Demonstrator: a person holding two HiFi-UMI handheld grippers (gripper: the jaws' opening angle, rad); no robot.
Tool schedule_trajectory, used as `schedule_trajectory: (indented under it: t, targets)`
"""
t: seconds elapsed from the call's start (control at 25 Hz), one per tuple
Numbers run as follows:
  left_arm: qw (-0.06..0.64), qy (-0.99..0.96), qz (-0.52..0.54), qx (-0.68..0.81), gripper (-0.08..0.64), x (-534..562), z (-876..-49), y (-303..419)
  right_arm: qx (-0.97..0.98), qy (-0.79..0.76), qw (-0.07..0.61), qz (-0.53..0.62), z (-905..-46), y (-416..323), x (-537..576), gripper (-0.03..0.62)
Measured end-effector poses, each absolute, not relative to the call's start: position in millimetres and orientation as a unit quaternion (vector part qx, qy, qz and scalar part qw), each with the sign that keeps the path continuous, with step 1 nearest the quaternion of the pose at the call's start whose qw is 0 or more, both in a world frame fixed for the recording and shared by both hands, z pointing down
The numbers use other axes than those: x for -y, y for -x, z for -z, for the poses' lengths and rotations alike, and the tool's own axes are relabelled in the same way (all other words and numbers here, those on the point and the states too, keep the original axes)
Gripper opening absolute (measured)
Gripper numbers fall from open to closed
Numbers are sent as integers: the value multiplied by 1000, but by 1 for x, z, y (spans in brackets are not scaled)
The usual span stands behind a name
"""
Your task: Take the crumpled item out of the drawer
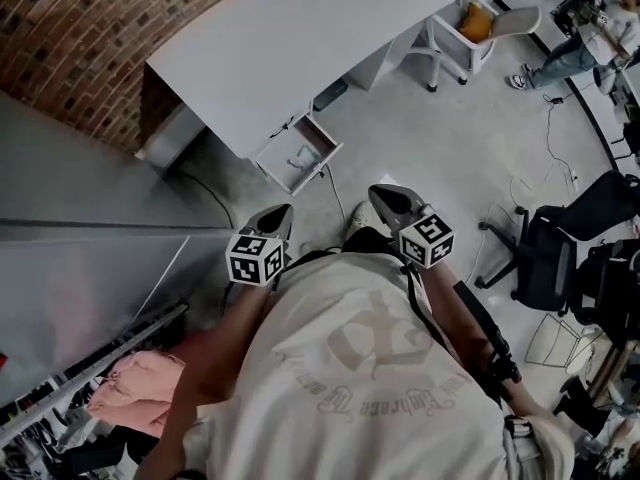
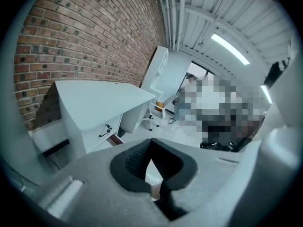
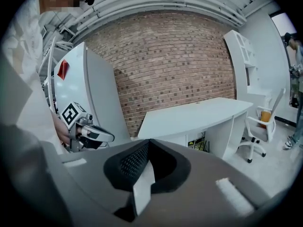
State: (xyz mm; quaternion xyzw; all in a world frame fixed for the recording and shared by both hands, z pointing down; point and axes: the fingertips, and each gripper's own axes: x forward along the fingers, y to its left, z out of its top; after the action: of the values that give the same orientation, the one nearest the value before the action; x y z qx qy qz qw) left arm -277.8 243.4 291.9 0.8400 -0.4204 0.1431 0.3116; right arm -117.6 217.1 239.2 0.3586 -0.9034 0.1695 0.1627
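A brick wall (image 1: 60,28) fills the upper left of the head view, with a white desk (image 1: 290,38) against it. Below the desk's near edge a drawer (image 1: 326,134) stands open with a small pale lump (image 1: 303,155) inside (too small to make out further). Only this view looks into the drawer.

The left gripper (image 1: 278,214) is held near the person's chest, well apart from the drawer. Its own view shows the jaws pressed together with nothing between them (image 2: 151,142), and shows the desk (image 2: 99,103) from the side.

The right gripper (image 1: 380,196) is level with the left one. Its view shows the jaws closed and empty too (image 3: 149,142), the left gripper (image 3: 80,126) off to the side, and the desk (image 3: 199,115), but no drawer. A white chair (image 3: 258,126) stands at the far right.
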Motion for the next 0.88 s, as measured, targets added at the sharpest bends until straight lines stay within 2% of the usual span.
schedule_trajectory:
  t: [0.48,0.88]
  targets:
    - [331,-838,-160,404,3,-227,-304,263,896,-361,160,-201,-251,107,-185,8]
    - [323,-842,-192,388,3,-167,-301,221,894,-353,150,-229,-272,87,-140,8]
